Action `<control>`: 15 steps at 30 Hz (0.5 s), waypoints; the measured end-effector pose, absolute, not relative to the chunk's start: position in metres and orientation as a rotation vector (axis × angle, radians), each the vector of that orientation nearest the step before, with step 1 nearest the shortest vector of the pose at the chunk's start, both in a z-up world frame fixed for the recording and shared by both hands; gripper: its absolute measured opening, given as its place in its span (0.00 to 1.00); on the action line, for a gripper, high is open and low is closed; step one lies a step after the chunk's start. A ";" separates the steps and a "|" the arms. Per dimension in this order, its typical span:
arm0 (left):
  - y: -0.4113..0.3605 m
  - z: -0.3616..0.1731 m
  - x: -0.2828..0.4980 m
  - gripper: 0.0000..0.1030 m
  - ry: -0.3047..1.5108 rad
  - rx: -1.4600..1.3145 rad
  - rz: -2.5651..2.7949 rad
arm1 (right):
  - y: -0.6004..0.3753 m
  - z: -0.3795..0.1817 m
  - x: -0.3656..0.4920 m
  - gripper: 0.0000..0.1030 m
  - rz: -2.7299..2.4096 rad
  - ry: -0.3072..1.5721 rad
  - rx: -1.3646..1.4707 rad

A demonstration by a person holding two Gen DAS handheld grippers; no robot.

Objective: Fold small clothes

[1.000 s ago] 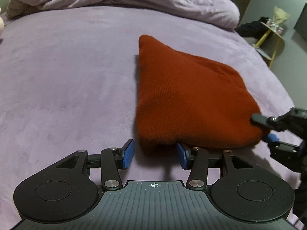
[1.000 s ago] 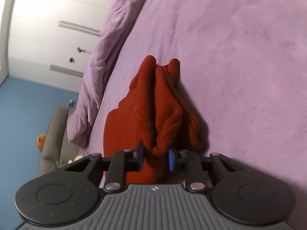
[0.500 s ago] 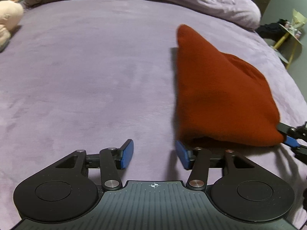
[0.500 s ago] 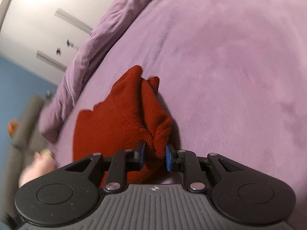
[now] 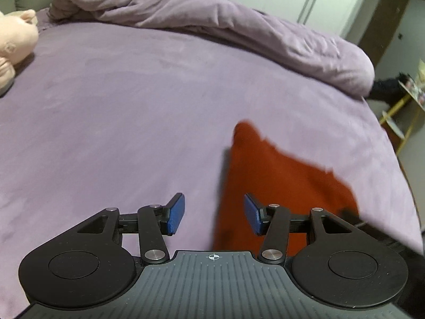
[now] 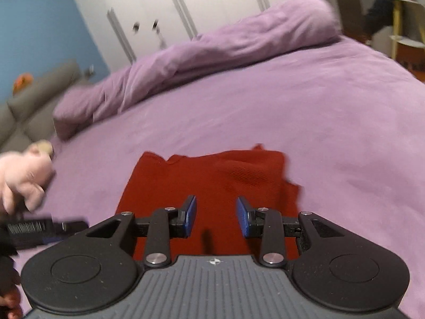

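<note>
Big soft purple bed cover point(image 5: 148, 111) spread wide under everything, with a long rumpled purple blanket roll point(image 5: 212, 18) along the far edge. White cupboard doors point(image 6: 186, 5) behind that, and a blue wall point(image 6: 34, 21) to the side. Small red knitted garment point(image 6: 212, 180) lying flat on the cover, folded over on itself, with a bumpy lump near the right side. Pink plush toy point(image 5: 13, 42) resting far off at the left edge of the bed.

Right tongs point(image 6: 216, 216) hanging just above the near edge of the red garment, blue pads point(image 6: 191, 212) spread apart, nothing pinched between, cloth seen only below the gap. Left tongs point(image 5: 212, 214) held over the garment's left edge, pads point(image 5: 175, 214) spread wide and empty, the left pad over bare purple cover and the right pad over red cloth. From the right camera, left tongs peeking in as a dark blurry shape at the left.

One second ago, right tongs pinched on a bunched fold of the red cloth, tipped sideways; now let go, turned level and lifted. Left tongs then down at the cloth's near edge; now higher and further back. Garment now lying flat, no longer bunched up
</note>
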State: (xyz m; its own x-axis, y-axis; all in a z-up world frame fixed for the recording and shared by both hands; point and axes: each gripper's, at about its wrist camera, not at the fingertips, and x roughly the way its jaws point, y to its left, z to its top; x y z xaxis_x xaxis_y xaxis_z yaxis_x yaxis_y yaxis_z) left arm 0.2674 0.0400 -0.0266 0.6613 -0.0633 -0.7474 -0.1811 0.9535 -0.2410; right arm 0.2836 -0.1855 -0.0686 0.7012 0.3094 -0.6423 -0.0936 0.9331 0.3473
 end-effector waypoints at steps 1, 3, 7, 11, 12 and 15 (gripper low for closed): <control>0.032 -0.028 0.283 0.53 0.850 -0.306 0.076 | -0.179 -0.074 0.300 0.32 0.219 0.787 0.294; 0.015 -0.038 0.313 0.53 0.873 -0.282 0.084 | -0.169 -0.084 0.324 0.32 0.203 0.824 0.271; -0.012 -0.073 0.348 0.59 0.873 -0.186 0.096 | -0.164 -0.104 0.344 0.22 0.142 0.814 0.164; -0.016 -0.101 0.356 0.75 0.870 -0.191 0.105 | -0.194 -0.121 0.330 0.18 0.093 0.720 0.152; -0.014 -0.108 0.357 0.77 0.865 -0.216 0.103 | -0.199 -0.124 0.327 0.18 0.072 0.700 0.168; -0.013 -0.116 0.356 0.79 0.830 -0.244 0.105 | -0.205 -0.132 0.323 0.18 0.074 0.668 0.176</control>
